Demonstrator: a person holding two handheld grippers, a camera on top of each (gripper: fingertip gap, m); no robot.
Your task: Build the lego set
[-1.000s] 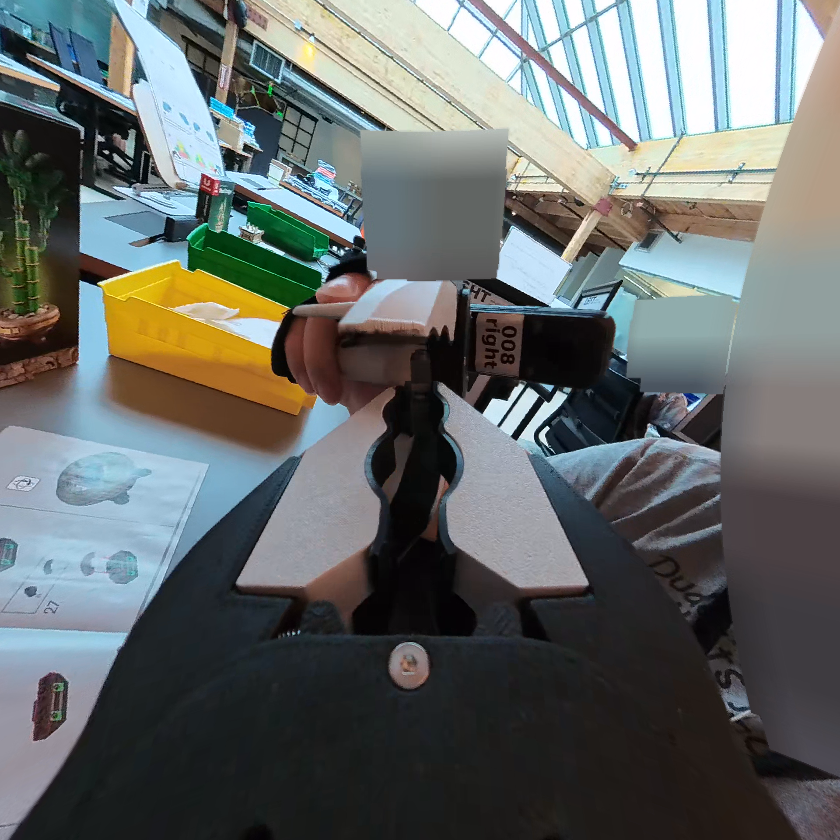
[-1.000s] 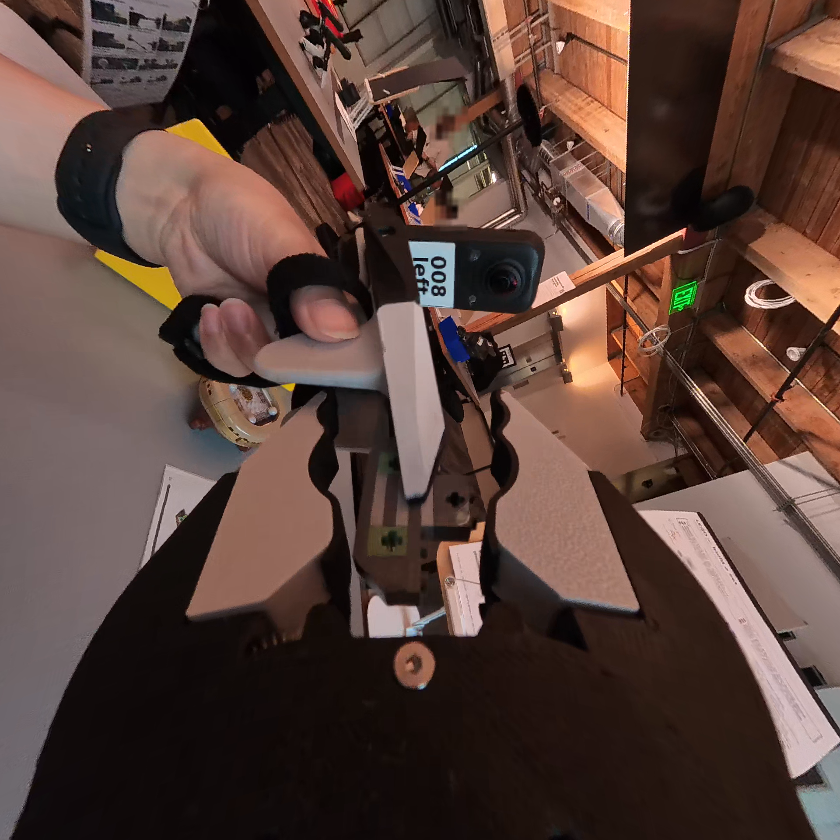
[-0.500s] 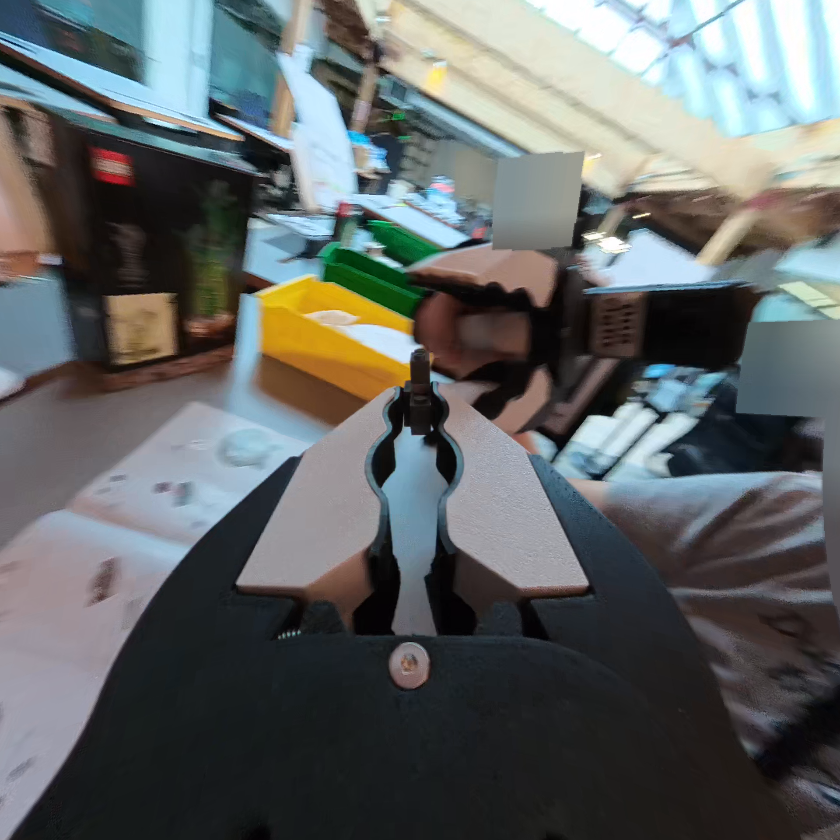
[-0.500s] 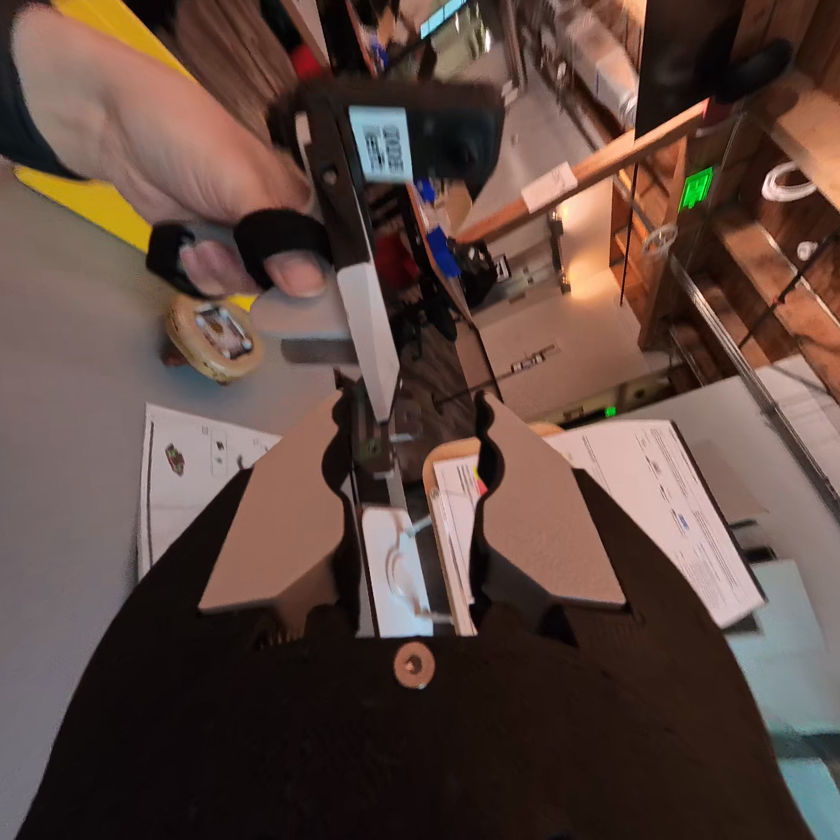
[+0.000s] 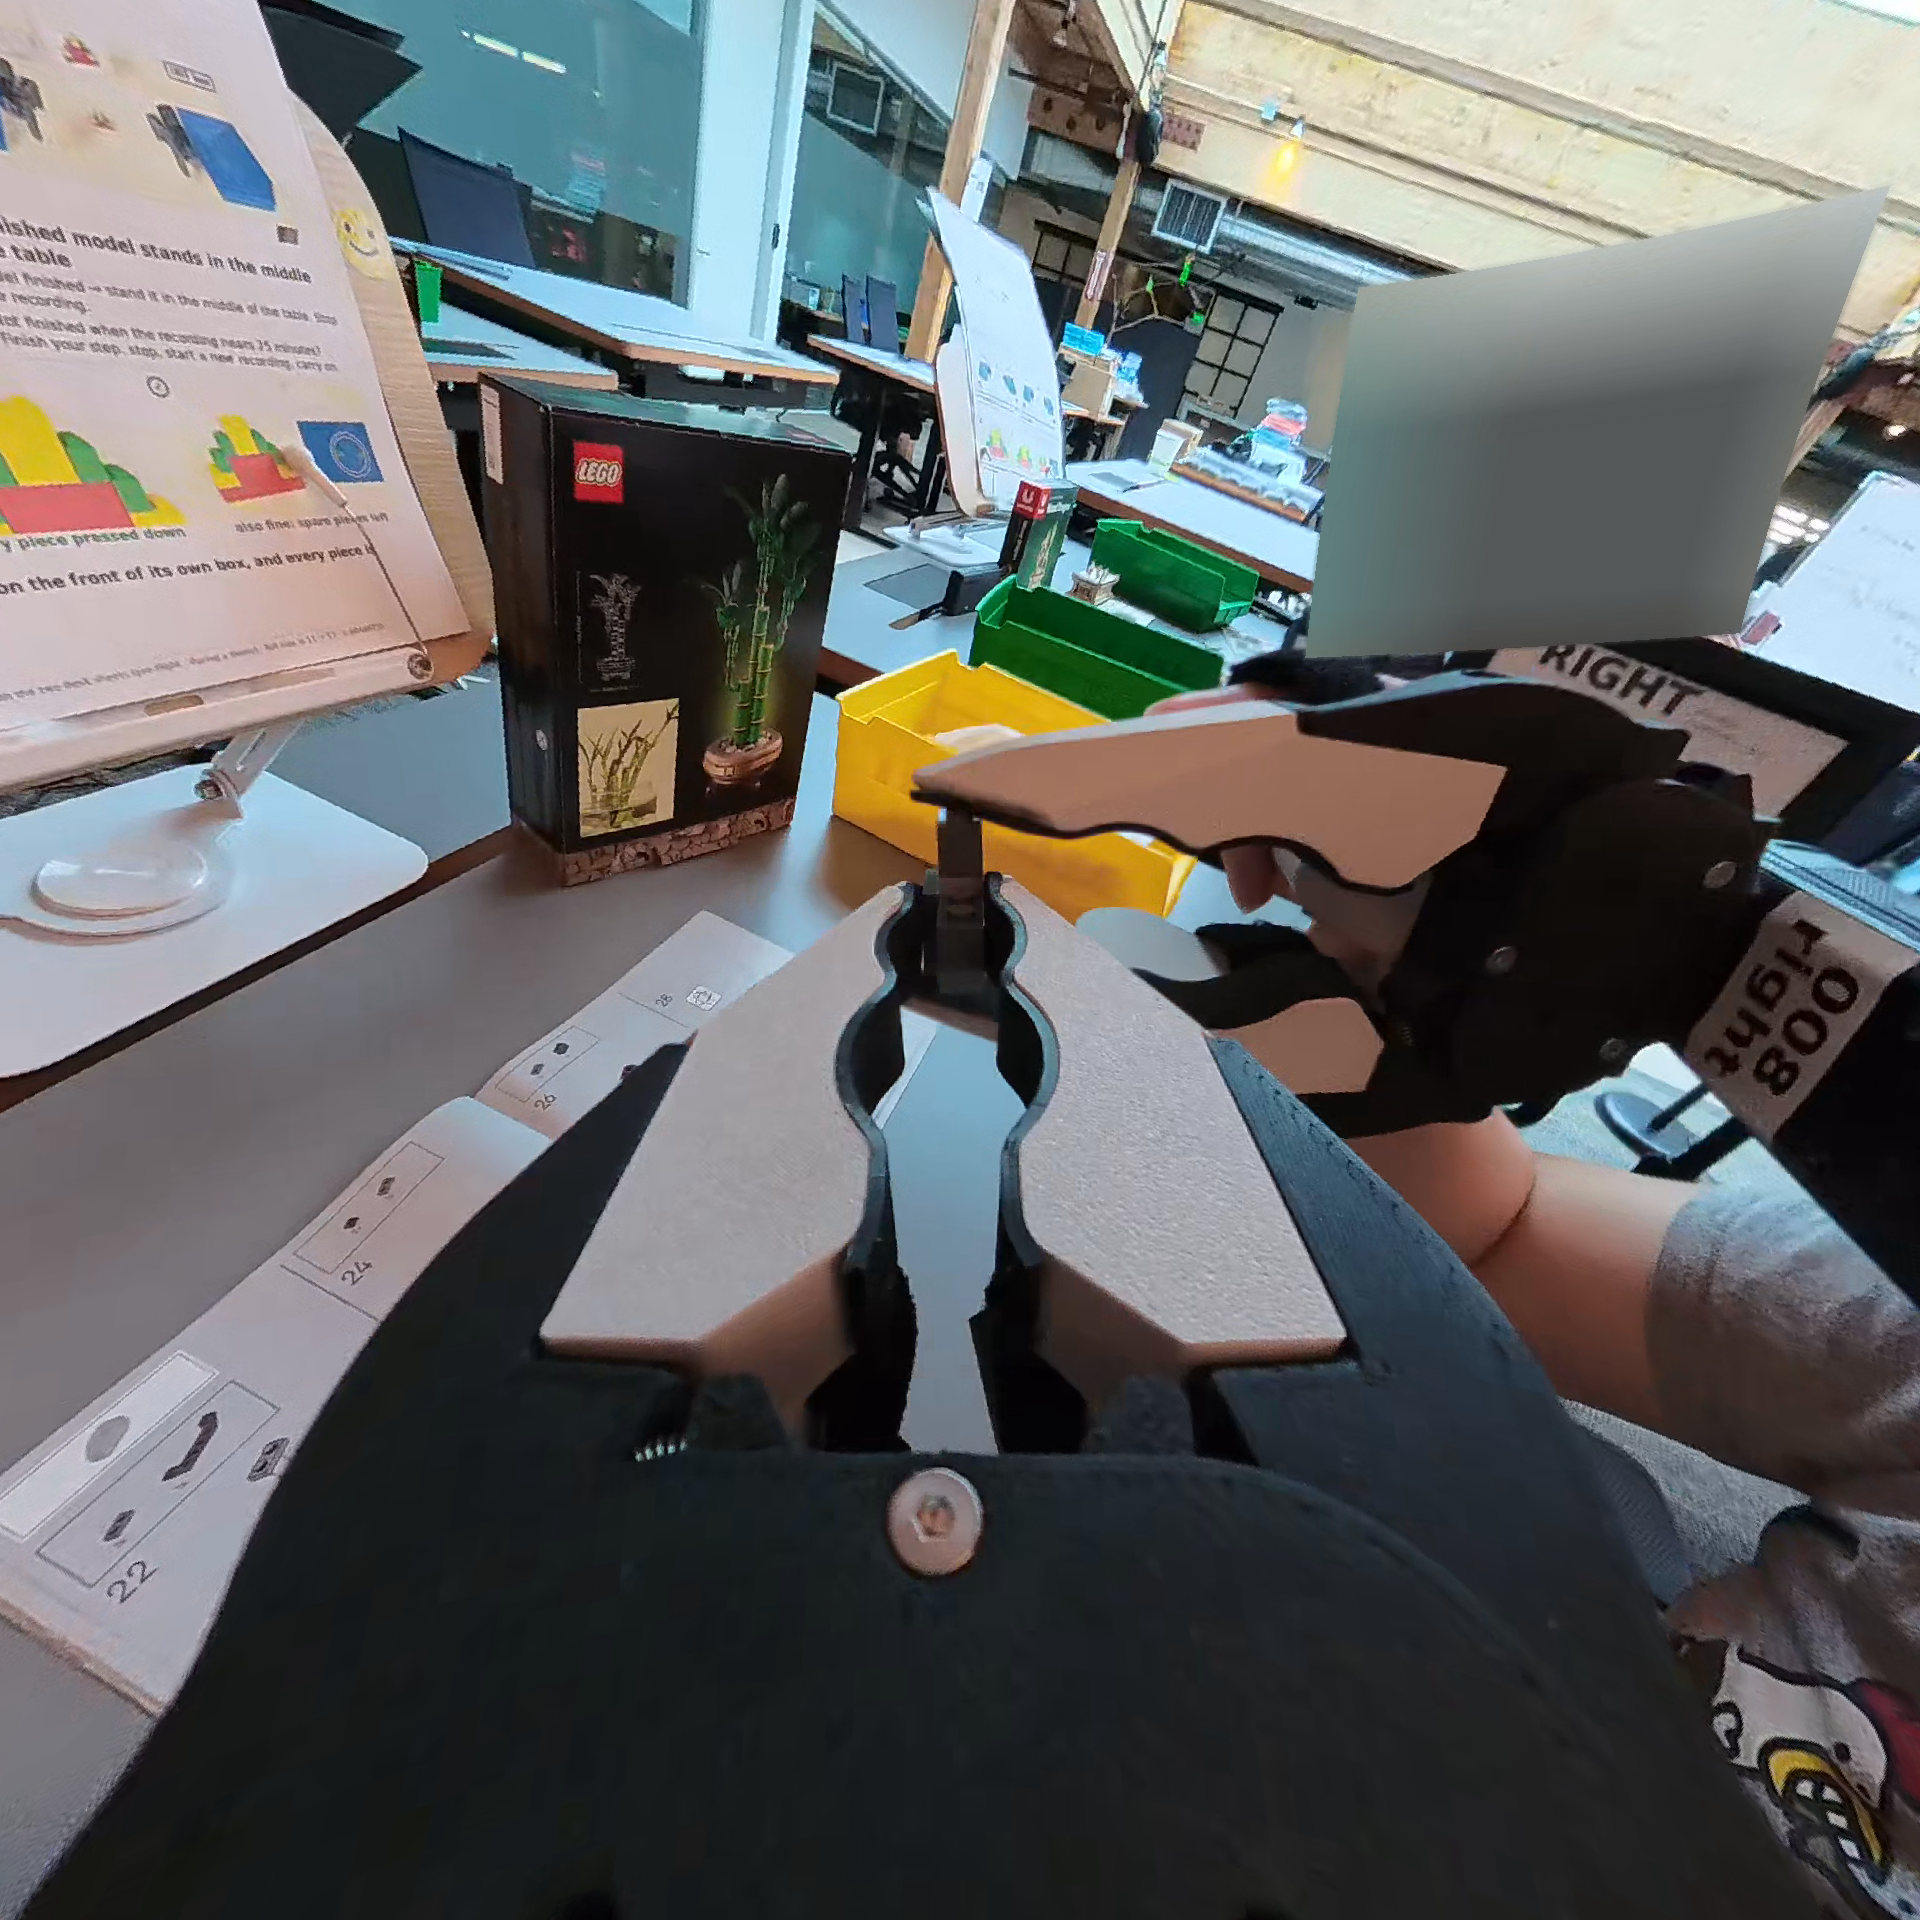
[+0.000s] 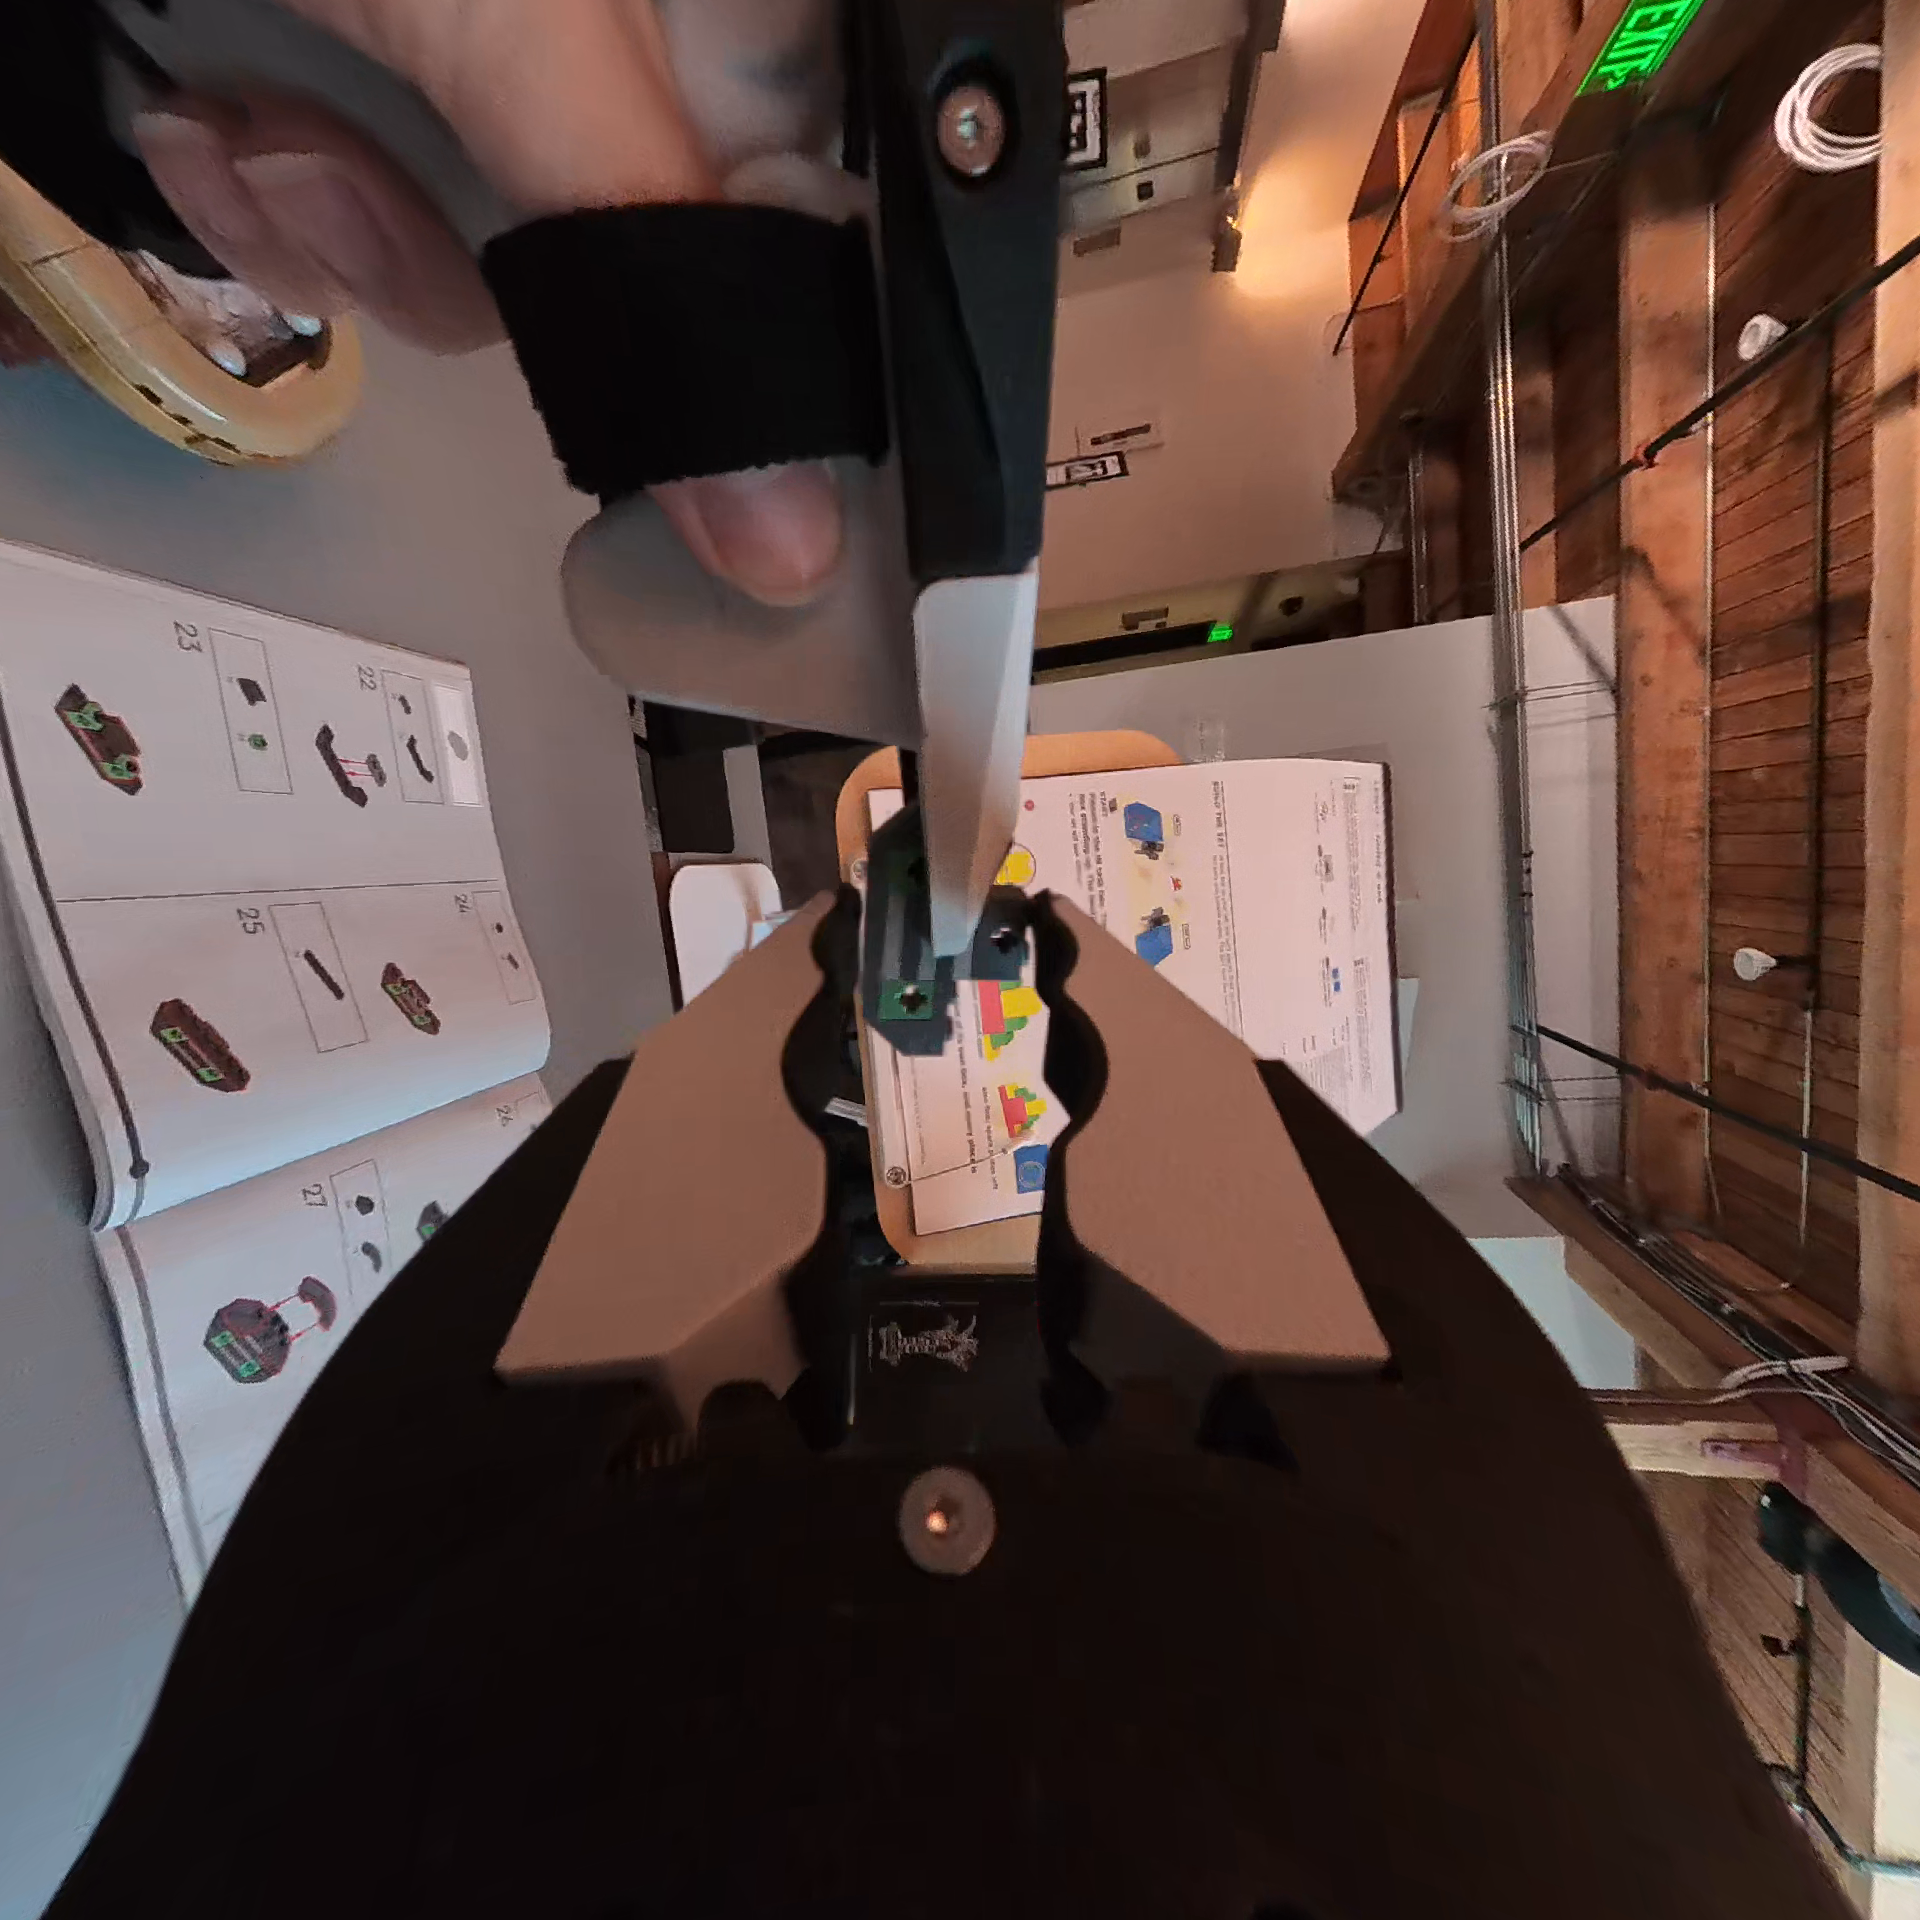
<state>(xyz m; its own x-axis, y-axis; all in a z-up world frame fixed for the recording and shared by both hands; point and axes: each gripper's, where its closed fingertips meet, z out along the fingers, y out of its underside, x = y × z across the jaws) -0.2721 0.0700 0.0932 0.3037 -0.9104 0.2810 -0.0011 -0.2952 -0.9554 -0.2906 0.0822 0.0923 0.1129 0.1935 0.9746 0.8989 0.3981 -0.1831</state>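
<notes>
A small dark brown lego assembly [image 5: 958,935] with green studs is pinched at the tips of my left gripper [image 5: 956,914], which is shut on it above the table. My right gripper [image 6: 935,966] comes in from the right in the left wrist view [image 5: 1195,779]. Its jaws stand closed on the ends of the same assembly [image 6: 914,997], one fingertip on top and one below. One grey finger of the left gripper [image 6: 966,790] crosses the piece in the right wrist view. The open instruction booklet [image 5: 312,1299] lies under both grippers and also shows in the right wrist view [image 6: 260,883].
A lego box [image 5: 665,623] stands behind the booklet. A yellow bin [image 5: 914,748] and a green bin [image 5: 1081,644] sit beyond it. A sheet on a white stand [image 5: 187,364] is at the left. A round tan lego pot [image 6: 177,384] sits on the table. My left and right fingertips are right by each other. Both grippers' tips are roughly 25 centimeters from the round tan lego pot [image 6: 177,384].
The left gripper swung from looking up at the roof to looking across the table, still holding the piece. The right gripper moved in and its jaws narrowed around the piece.
</notes>
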